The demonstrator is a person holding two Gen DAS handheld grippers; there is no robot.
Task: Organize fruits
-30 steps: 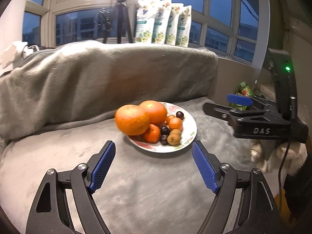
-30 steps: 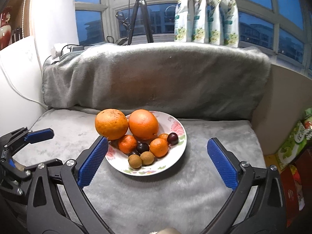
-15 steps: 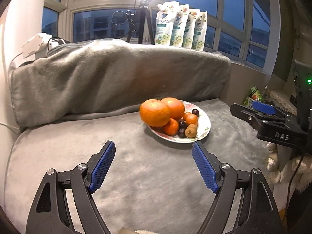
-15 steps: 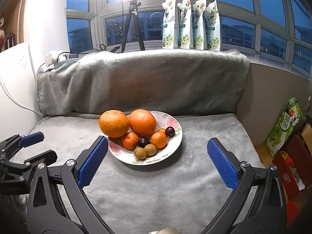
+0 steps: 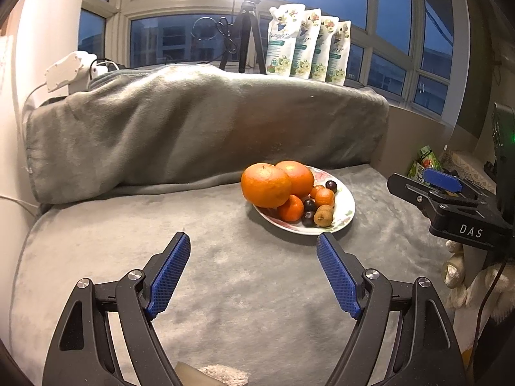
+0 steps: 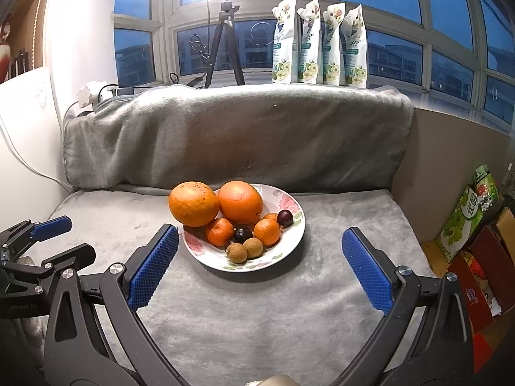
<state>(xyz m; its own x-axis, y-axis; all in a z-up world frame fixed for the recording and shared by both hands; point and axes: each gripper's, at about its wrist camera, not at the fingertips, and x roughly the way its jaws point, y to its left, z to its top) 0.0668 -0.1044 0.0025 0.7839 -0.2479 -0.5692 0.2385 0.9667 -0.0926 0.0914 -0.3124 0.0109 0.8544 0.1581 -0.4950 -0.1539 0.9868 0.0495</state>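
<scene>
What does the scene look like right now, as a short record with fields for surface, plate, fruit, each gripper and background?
surface: grey blanket
plate: floral plate, centre of the blanket
fruit: two large oranges, small mandarins, dark plums, two brown longans, all on the plate
left gripper: open, empty, short of the plate
right gripper: open, empty, its tips either side of the plate
background: four pouches and a tripod by the window

left gripper (image 5: pixel 252 246) backed off, leftward | plate (image 5: pixel 346 215) seemingly farther right
</scene>
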